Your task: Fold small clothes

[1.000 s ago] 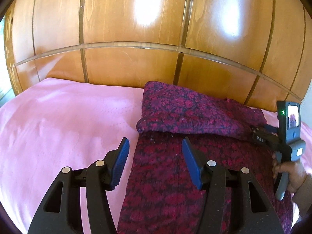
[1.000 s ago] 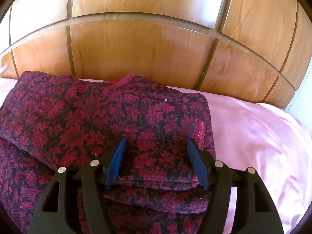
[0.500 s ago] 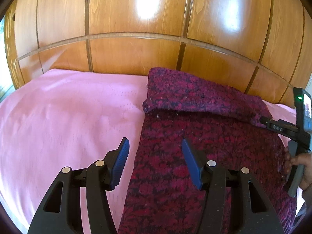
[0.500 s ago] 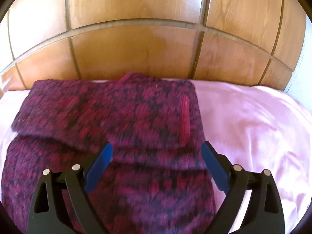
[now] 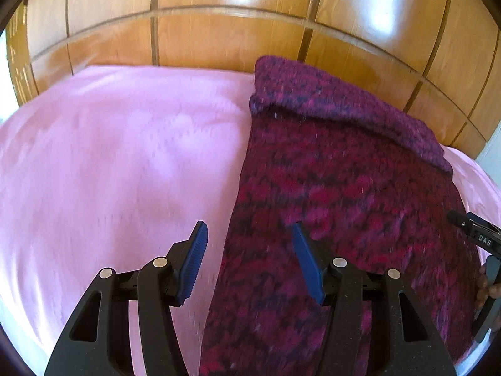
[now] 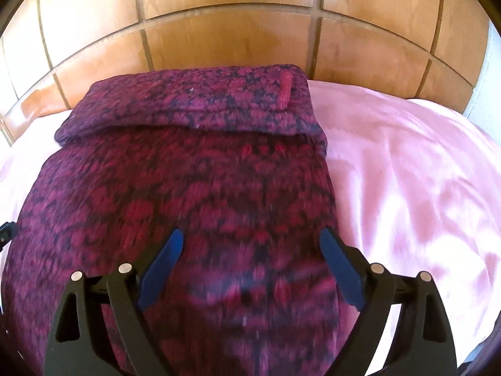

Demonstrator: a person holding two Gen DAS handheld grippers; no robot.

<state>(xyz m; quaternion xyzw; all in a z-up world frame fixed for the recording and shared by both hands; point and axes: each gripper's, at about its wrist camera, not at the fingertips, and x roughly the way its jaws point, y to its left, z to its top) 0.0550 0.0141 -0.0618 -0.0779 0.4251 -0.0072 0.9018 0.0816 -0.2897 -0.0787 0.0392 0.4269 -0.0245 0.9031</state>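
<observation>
A dark red and black floral garment (image 5: pixel 344 188) (image 6: pixel 188 188) lies flat on the pink bed sheet (image 5: pixel 109 156). Its far end is folded back toward me as a flap (image 6: pixel 203 103) near the headboard. My left gripper (image 5: pixel 249 228) is open above the garment's left edge, holding nothing. My right gripper (image 6: pixel 250 235) hovers wide over the garment's right half; its jaws are closing slightly, the pads touch no cloth. In the left wrist view the right gripper's tip (image 5: pixel 476 238) and a person's hand (image 5: pixel 488 285) show at the right edge.
A glossy wooden panelled headboard (image 5: pixel 219 31) (image 6: pixel 250 15) runs along the far side of the bed. Pink sheet (image 6: pixel 407 172) spreads to the right of the garment and to its left.
The right gripper let go of the folded flap, opened wide and drew back toward the near end. The left gripper also pulled back and sank a little along the garment's left edge.
</observation>
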